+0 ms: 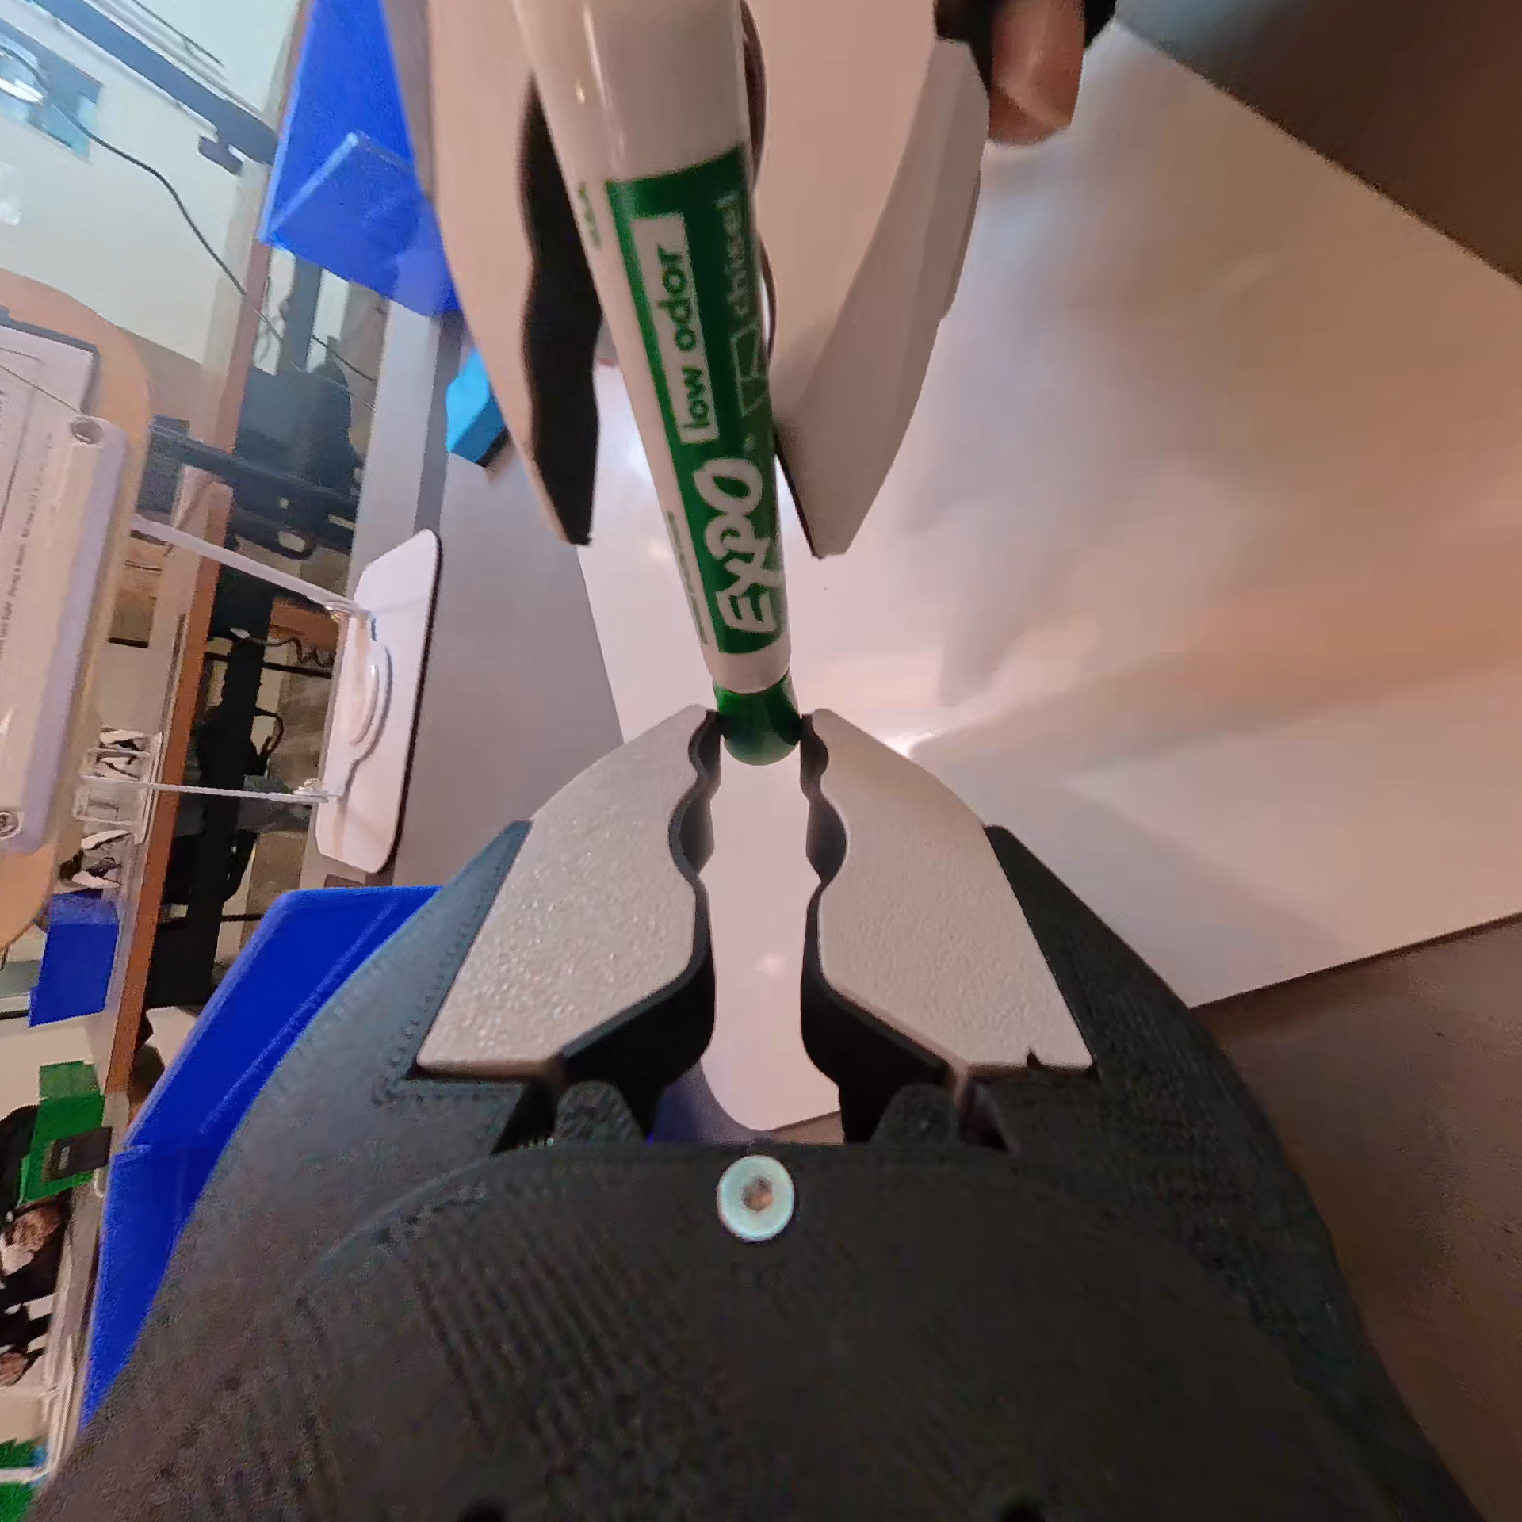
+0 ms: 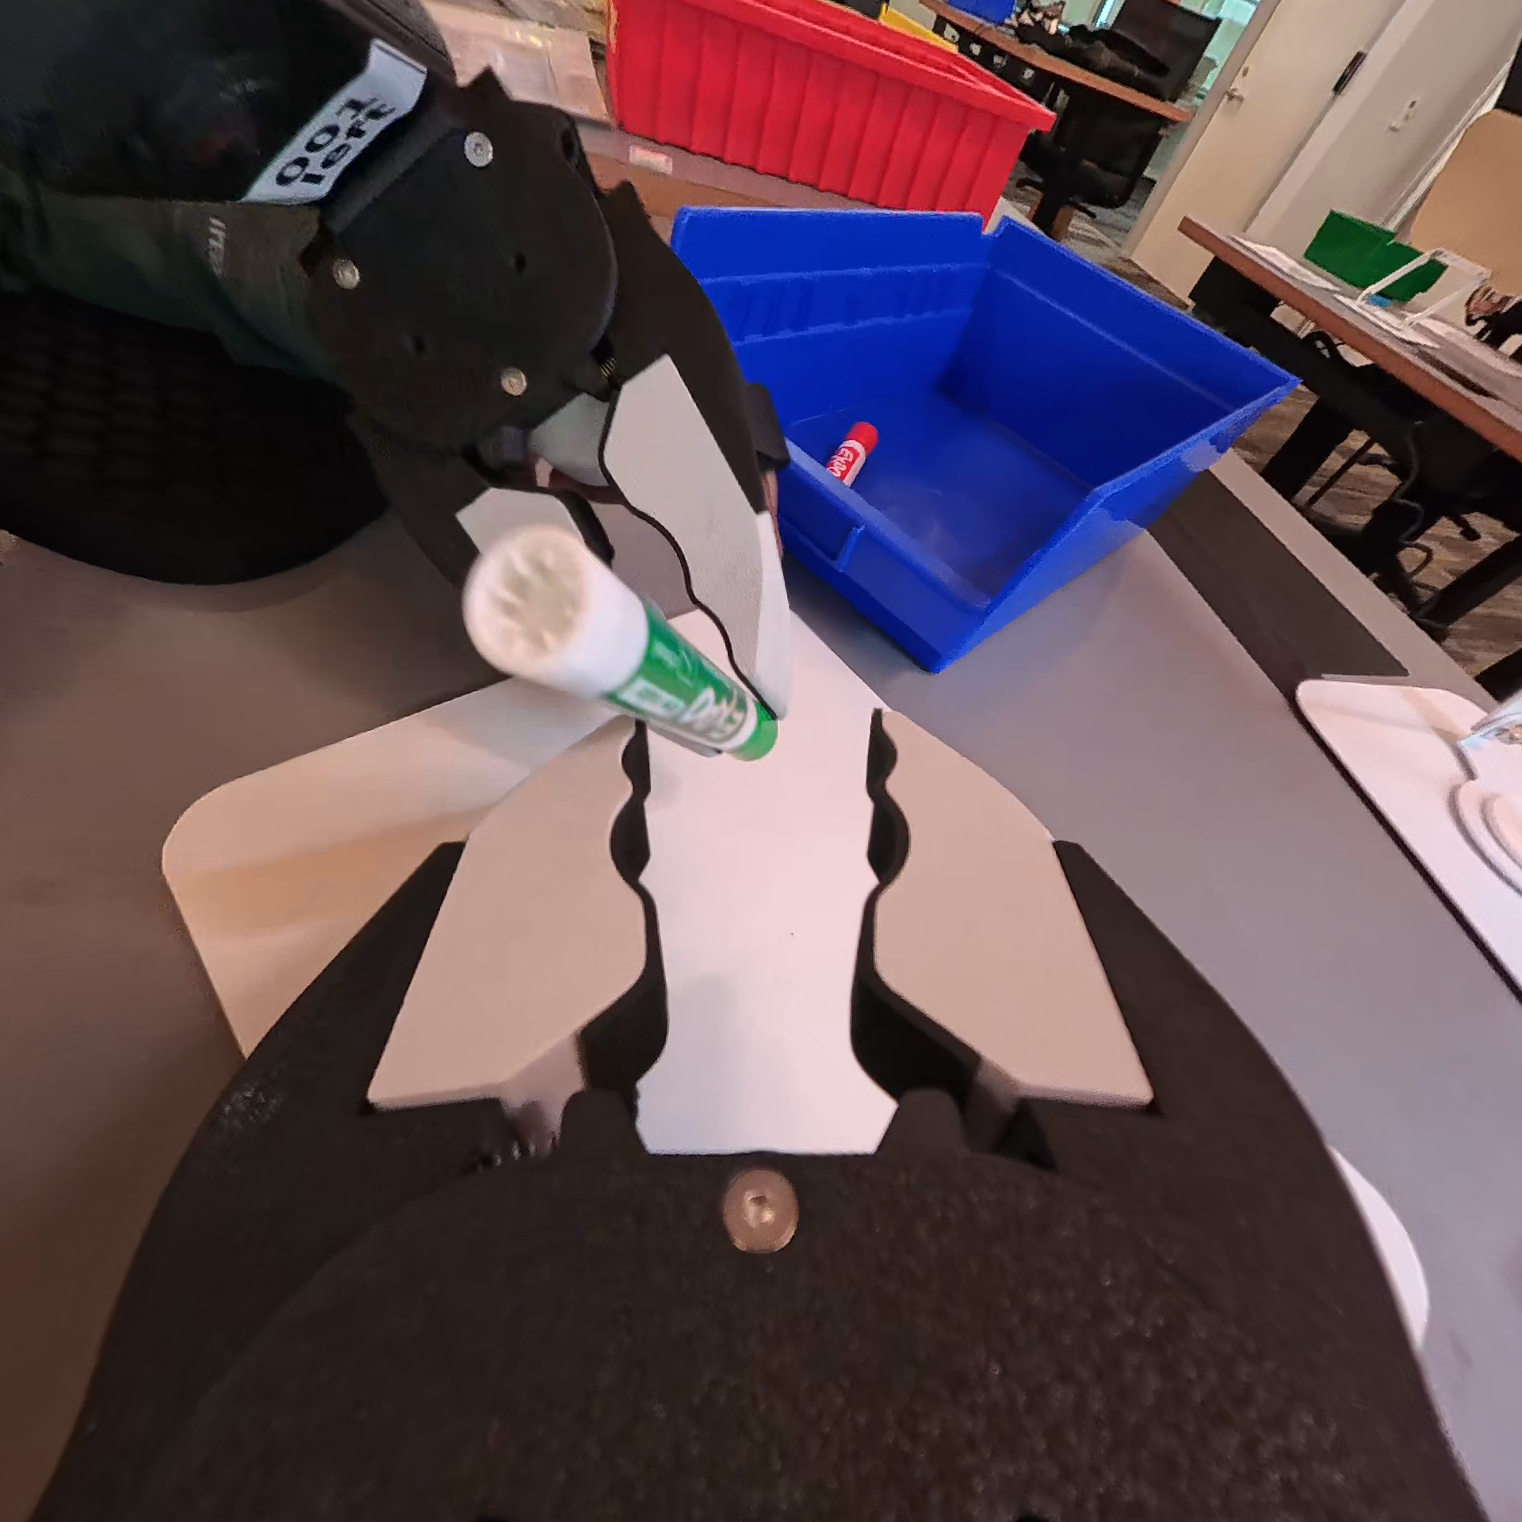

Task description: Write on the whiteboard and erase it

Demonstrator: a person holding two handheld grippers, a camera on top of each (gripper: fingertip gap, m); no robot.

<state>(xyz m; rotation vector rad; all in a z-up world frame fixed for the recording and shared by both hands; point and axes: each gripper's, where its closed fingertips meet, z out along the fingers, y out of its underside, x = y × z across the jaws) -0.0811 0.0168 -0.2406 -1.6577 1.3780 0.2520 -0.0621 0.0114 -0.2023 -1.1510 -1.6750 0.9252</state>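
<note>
- Step in hand: getting the green marker ready; nothing is written yet and the whiteboard is blank.
- Left gripper: jaws nearly closed, both fingertips pinched on the marker's rounded green end. This looks like the cap, but too little of it shows to be sure.
- Right gripper: fingers spread wide and gripping nothing. In the left wrist view the marker barrel runs between its fingers with a gap on each side.
- The marker is in the air just above the whiteboard, carried only by the left pinch, with its white butt end pointing back at the right camera.
- The whiteboard lies flat on the grey table, under both grippers.
- Blue bin behind the board, with a red marker in it.
- Next, probably: the right gripper closes on the barrel and pulls straight away from the left to uncap. It needs a firm grip along the marker's axis.
</note>
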